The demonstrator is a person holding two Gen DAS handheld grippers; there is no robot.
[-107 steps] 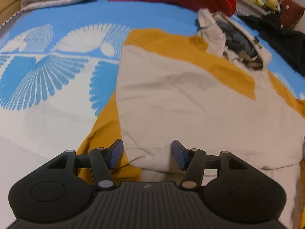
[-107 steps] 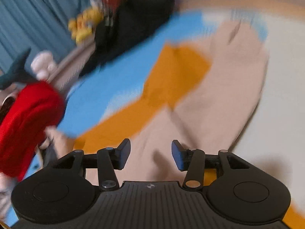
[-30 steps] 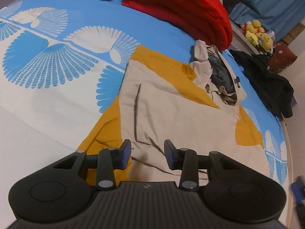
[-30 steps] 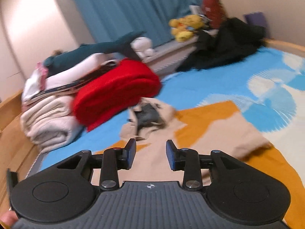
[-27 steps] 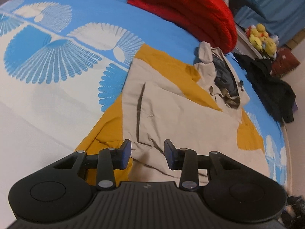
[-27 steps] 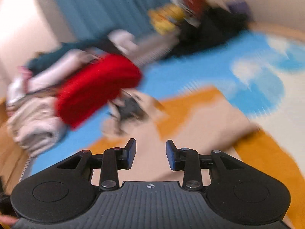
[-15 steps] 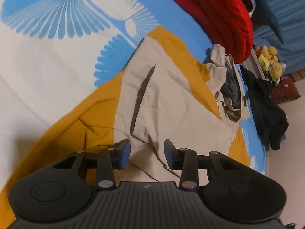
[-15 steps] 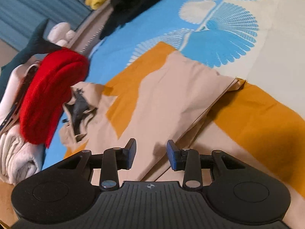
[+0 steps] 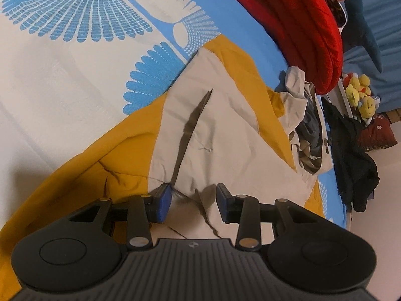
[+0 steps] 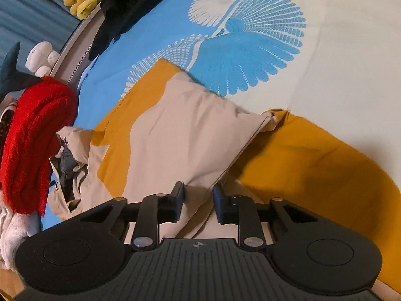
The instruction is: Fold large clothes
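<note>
A large beige and mustard hooded jacket (image 9: 225,130) lies spread on the blue and white bedspread (image 9: 62,57), hood (image 9: 308,125) toward the far side. My left gripper (image 9: 193,200) is open, low over a raised crease of beige cloth near the hem, which sits between its pads without being pinched. In the right wrist view the jacket (image 10: 180,135) shows a folded beige sleeve panel over mustard cloth (image 10: 313,160). My right gripper (image 10: 198,198) is open just above the edge of that beige fold.
A folded red blanket (image 9: 300,17) lies beyond the hood, also in the right wrist view (image 10: 32,135). A black garment (image 9: 351,158) hangs at the bed's far edge. Yellow plush toys (image 9: 361,92) and stacked pale laundry (image 10: 12,230) sit at the sides.
Both grippers have dropped closer to the jacket. The left gripper's jaws have widened around the crease; the right gripper has moved down to the sleeve fold's edge.
</note>
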